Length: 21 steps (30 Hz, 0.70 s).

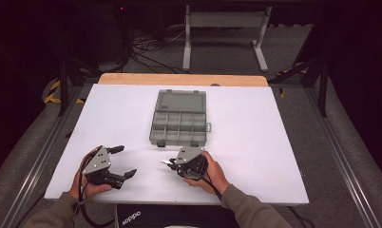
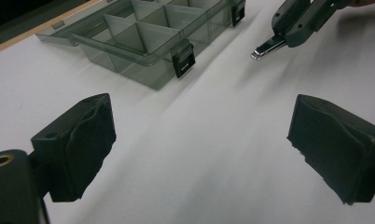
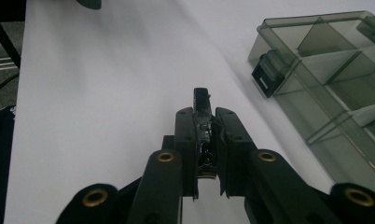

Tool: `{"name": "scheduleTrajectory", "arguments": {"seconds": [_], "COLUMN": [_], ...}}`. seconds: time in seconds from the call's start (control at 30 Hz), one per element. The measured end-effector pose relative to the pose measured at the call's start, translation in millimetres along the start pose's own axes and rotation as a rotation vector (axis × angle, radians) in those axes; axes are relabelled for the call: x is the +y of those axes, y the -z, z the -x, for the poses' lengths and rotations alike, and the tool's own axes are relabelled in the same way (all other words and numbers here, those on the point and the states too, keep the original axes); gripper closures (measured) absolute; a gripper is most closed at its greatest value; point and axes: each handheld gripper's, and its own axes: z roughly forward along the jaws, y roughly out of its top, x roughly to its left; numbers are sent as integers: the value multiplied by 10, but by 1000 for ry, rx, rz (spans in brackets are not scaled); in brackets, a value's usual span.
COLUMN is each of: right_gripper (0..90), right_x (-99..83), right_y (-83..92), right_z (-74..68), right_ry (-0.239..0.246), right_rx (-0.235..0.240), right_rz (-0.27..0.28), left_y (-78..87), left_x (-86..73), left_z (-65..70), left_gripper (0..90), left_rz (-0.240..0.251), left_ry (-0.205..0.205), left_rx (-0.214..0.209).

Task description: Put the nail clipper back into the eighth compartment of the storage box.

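Note:
A grey see-through compartment box (image 1: 179,124) lies open in the middle of the white table, its lid folded back and its latches facing me. In front of it my right gripper (image 1: 172,163) is shut on a small chrome metal piece (image 1: 166,163), whose tip sticks out to the left past the jaws. The right gripper view shows this metal piece (image 3: 203,135) pinched between the pads of the right gripper (image 3: 206,121), with the box (image 3: 325,70) at the right. My left gripper (image 1: 125,161) rests at the near left, open with nothing in it. In the left gripper view the left gripper (image 2: 199,149) faces the box (image 2: 143,42) and the metal piece (image 2: 268,47).
The table (image 1: 255,142) is a white sheet on a wooden top (image 1: 179,79), whose far edge shows. Beyond it stand a grey metal frame (image 1: 224,28) and cables on a dark floor. The box's compartments look empty.

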Motion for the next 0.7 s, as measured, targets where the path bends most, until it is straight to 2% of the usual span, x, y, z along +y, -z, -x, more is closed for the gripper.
{"name": "scheduleTrajectory", "arguments": {"seconds": [0.33,0.7], "right_gripper": [804,804], "right_x": [28,41], "right_y": [73,224], "right_z": [8,77], "right_ry": [6,-3], "right_rx": [-12,-40], "right_rz": [20,53], "left_y": [3,4], "left_x": [5,8], "left_z": [8,12], "left_gripper": [82,82], "left_rz": [1,4], "left_ry": [1,-1], "left_rx": [-4,-3]}}
